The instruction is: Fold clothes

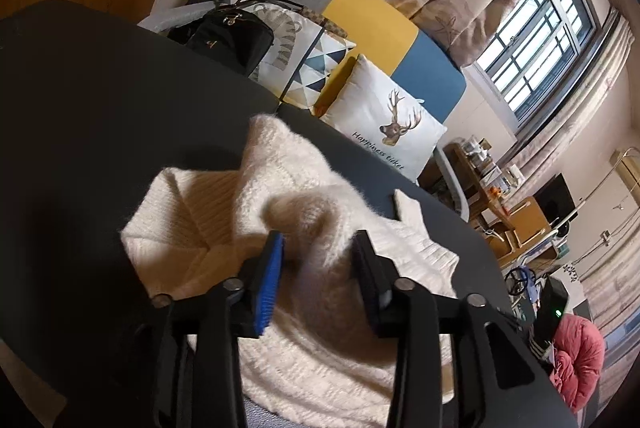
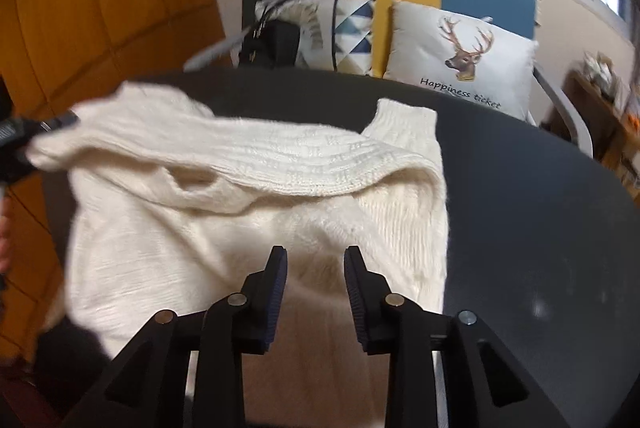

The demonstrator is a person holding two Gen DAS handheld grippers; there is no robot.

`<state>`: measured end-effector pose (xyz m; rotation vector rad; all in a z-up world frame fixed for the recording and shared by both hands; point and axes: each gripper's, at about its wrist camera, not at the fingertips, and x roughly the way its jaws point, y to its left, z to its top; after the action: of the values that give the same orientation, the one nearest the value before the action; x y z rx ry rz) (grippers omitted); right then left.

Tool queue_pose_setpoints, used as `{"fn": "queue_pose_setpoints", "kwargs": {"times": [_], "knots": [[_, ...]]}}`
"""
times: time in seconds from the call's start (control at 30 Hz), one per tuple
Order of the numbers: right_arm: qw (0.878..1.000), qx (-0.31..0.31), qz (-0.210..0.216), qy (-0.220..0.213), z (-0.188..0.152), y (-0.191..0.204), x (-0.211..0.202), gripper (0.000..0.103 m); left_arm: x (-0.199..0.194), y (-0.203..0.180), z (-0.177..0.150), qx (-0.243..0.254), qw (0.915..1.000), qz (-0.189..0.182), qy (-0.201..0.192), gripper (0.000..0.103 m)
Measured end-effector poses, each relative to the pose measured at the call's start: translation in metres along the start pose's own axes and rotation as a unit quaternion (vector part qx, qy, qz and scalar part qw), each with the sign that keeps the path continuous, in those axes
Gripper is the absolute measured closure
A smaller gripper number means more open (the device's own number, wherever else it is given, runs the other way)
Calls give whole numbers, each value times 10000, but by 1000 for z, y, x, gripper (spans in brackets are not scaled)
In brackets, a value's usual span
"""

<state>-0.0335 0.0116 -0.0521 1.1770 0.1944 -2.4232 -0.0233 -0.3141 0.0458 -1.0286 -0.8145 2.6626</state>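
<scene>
While the cream knit sweater (image 2: 256,211) lies half-folded on the dark table (image 2: 520,211), your left gripper (image 1: 318,248) and right gripper (image 2: 315,264) hang part-open, empty; more folds remain.

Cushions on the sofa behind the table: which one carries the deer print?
The white cushion in front of the blue sofa section, lettered "Happiness ticket". The other cushion, before the yellow section, shows blue triangles.

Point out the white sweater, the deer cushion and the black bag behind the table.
white sweater (image 2: 248,155): right wrist view, on the folded-over ribbed band.
deer cushion (image 2: 464,55): right wrist view, on the printed deer's head.
black bag (image 1: 228,39): left wrist view, on its front panel.
</scene>
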Motion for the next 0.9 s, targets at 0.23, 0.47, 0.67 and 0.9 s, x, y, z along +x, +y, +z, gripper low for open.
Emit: {"fn": "queue_pose_setpoints", "kwargs": {"times": [0.23,0.47,0.67,0.9], "knots": [[9978,-442,-424,245,7,-6,27,67,9,28,-7,-621,9977,-90,256,34],[9985,-190,333,401,-7,-12,45,47,12,31,-14,-722,9957,-368,440,32],[9962,-681,-475,277,-19,23,58,19,6,20,-16,-546,9944,-637,646,32],[9991,50,-426,35,-23,2,53,37,2,-10,-13,-223,9928,-937,708,31]]}}
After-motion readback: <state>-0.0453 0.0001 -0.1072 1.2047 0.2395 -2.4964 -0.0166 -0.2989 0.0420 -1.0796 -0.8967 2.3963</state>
